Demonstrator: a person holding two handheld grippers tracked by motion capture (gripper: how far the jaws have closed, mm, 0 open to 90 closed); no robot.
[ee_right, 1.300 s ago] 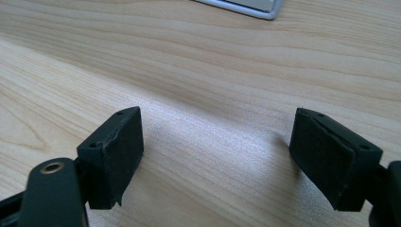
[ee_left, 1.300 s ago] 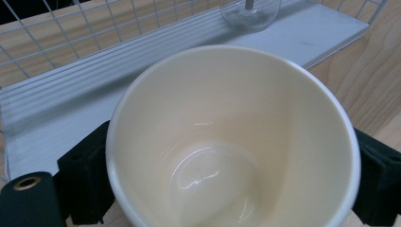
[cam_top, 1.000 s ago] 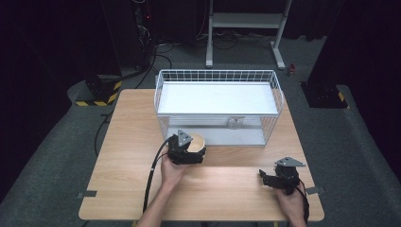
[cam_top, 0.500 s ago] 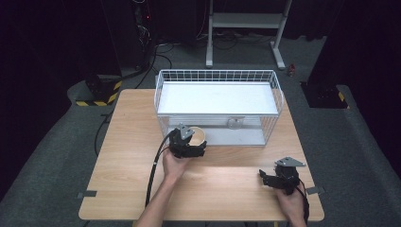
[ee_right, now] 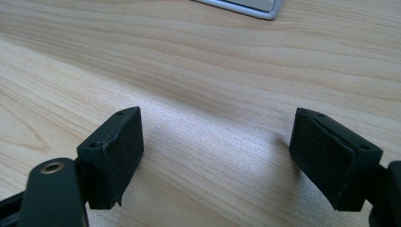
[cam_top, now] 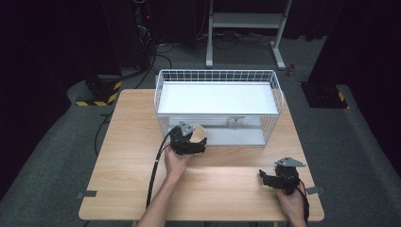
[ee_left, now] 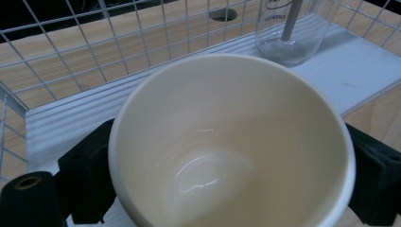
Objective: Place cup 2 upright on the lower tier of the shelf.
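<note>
A cream bowl (cam_top: 199, 132) sits between the jaws of my left gripper (cam_top: 189, 142), which is shut on it. In the left gripper view the bowl (ee_left: 231, 142) is empty, and both black pads (ee_left: 87, 175) press on its sides. It hangs right at the front wall of the white wire basket (cam_top: 217, 72). A clear glass beaker (ee_left: 293, 28) with a rod in it stands on the basket's white floor just beyond the bowl. My right gripper (cam_top: 273, 180) rests low over the table's front right corner. Its jaws (ee_right: 217, 156) stand open over bare wood.
The wooden table (cam_top: 127, 142) has free room left of the basket and along its front. A black cable (cam_top: 156, 165) trails from my left gripper toward the front edge. Stands, cables and a yellow-striped block (cam_top: 97, 97) sit on the dark floor beyond.
My left gripper has carried the bowl a little farther from the person, up to the basket's front wall. The right gripper has not moved.
</note>
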